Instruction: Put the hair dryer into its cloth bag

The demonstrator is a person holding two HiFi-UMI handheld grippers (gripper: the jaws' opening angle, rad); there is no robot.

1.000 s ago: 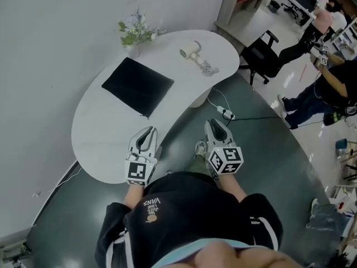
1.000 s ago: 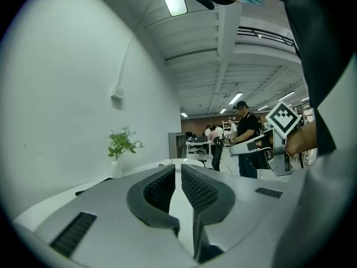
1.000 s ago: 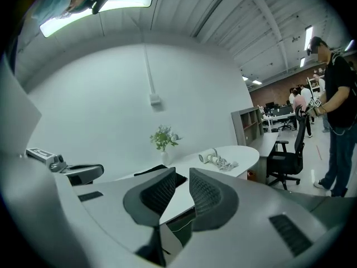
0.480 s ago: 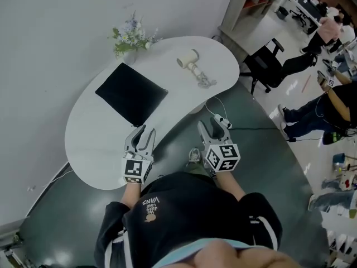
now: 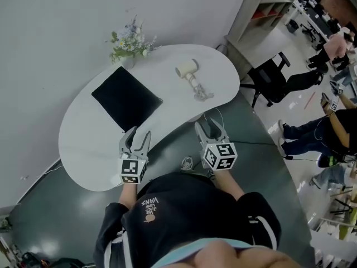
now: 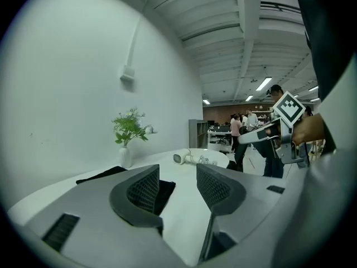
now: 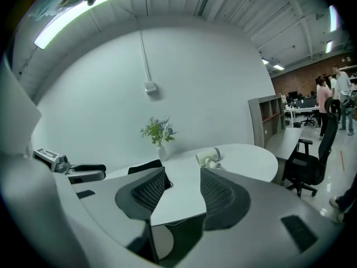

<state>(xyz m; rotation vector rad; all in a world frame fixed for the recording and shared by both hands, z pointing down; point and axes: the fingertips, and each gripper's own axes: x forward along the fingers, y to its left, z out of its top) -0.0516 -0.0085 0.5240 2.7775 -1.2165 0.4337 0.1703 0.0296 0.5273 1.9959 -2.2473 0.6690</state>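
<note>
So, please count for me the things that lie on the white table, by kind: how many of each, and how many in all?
Black cloth bag: 1
Hair dryer, with its cord: 1
Vase of flowers: 1
Total: 3

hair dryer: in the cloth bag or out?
Out. The hair dryer lies bare on the white table, apart from the black cloth bag, which lies flat nearby.
</note>
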